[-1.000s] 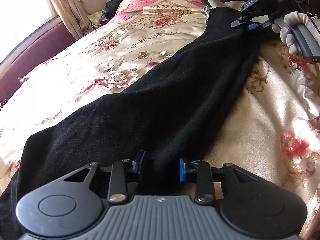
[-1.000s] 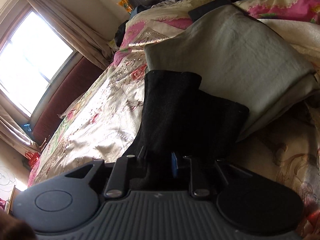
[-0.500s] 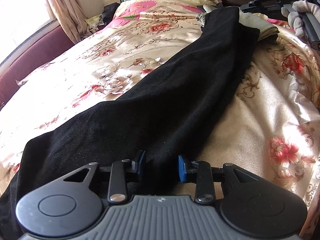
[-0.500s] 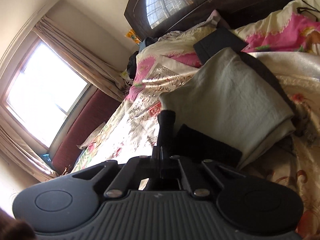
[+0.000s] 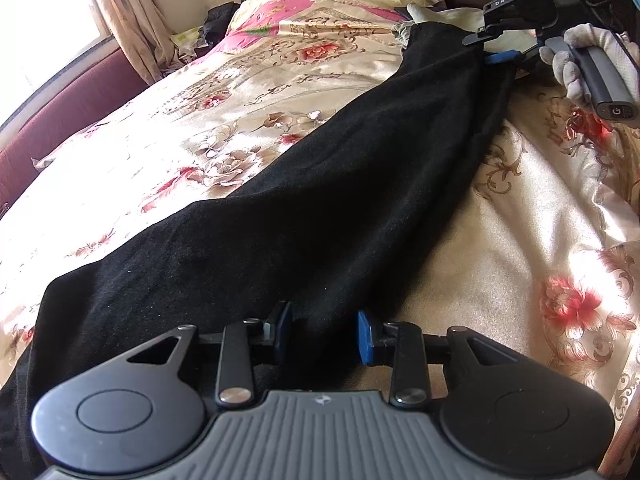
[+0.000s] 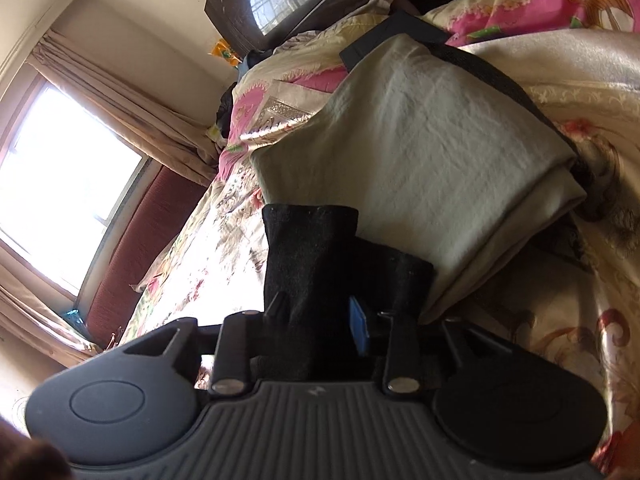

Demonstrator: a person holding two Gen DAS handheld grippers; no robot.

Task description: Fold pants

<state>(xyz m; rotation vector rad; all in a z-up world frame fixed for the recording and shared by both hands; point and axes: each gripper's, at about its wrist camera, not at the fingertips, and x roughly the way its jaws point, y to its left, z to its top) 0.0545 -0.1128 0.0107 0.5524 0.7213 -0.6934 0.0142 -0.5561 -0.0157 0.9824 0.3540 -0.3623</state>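
Black pants (image 5: 320, 208) lie stretched along the floral bedspread (image 5: 540, 220), from near me to the far right. My left gripper (image 5: 324, 334) sits at the near end, its blue pads closed against a bunch of black fabric. In the left wrist view my right gripper (image 5: 478, 49), held by a white-gloved hand (image 5: 576, 64), is at the far leg end. Seen from the right wrist, the pants (image 6: 308, 248) lie flat between the fingers of the right gripper (image 6: 318, 316). Its jaws are opening and the pads stand apart around the cloth.
A folded grey-green cloth (image 6: 420, 152) lies just beyond the pants' leg end. A dark wooden headboard (image 6: 288, 4) stands behind it. A window (image 5: 40, 20), a curtain (image 5: 124, 20) and a maroon padded bench (image 5: 60, 108) line the bed's left side.
Half a second ago my right gripper was shut on a thin fold of the pants and raised. Its jaws are now apart and the leg end lies flat. The left gripper has not moved.
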